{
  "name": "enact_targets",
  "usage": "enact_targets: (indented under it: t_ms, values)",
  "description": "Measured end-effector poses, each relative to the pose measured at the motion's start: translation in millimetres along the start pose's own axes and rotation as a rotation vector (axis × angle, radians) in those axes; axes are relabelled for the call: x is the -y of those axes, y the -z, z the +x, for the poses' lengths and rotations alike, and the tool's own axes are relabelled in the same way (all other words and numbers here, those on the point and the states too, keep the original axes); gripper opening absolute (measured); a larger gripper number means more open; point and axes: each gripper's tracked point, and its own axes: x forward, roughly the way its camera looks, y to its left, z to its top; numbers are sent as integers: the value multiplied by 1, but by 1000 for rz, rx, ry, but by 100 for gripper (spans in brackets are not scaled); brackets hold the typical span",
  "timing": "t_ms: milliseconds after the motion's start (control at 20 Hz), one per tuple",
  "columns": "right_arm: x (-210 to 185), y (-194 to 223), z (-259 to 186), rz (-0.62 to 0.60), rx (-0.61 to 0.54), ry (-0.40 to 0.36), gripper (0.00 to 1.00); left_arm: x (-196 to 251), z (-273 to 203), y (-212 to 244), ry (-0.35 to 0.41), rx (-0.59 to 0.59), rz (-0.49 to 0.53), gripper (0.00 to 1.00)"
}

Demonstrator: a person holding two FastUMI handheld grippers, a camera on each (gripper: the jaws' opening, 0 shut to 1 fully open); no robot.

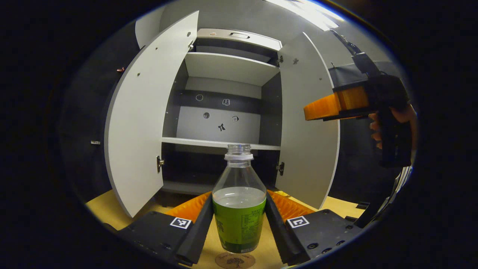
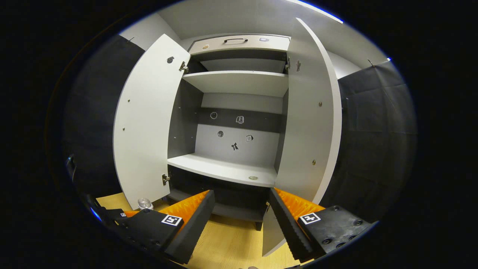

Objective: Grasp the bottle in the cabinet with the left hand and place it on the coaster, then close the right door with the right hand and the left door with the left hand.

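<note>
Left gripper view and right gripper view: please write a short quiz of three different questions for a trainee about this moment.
1. True or false: both cabinet doors are open.
2. What do the left tongs hold? A) cup B) bottle C) nothing
3. Fill in: below the bottle lies the ____.

Key:
1. True: left door and right door stand open.
2. B; both fingers press on it.
3. coaster; whether the bottle touches it cannot be told.
</note>
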Motion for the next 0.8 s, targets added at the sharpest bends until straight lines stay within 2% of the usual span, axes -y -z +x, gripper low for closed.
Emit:
enact_targets:
  t_ms: [150, 350, 600, 800]
  values:
    - [-2, 15, 1, -10, -9, -16, 98, -7, -3, 37, -30, -30, -28, 78]
    - [-9, 36, 8, -25, -20, -43, 98, -9, -8, 65, -67, -29, -1, 78]
    - [-25, 63, 12, 4, -45, -94, 98, -1, -8, 86, -58, -18, 56, 78]
    - [-27, 78, 8, 2, -70, -111, 98, 6, -8, 92, -45, 3, 62, 78]
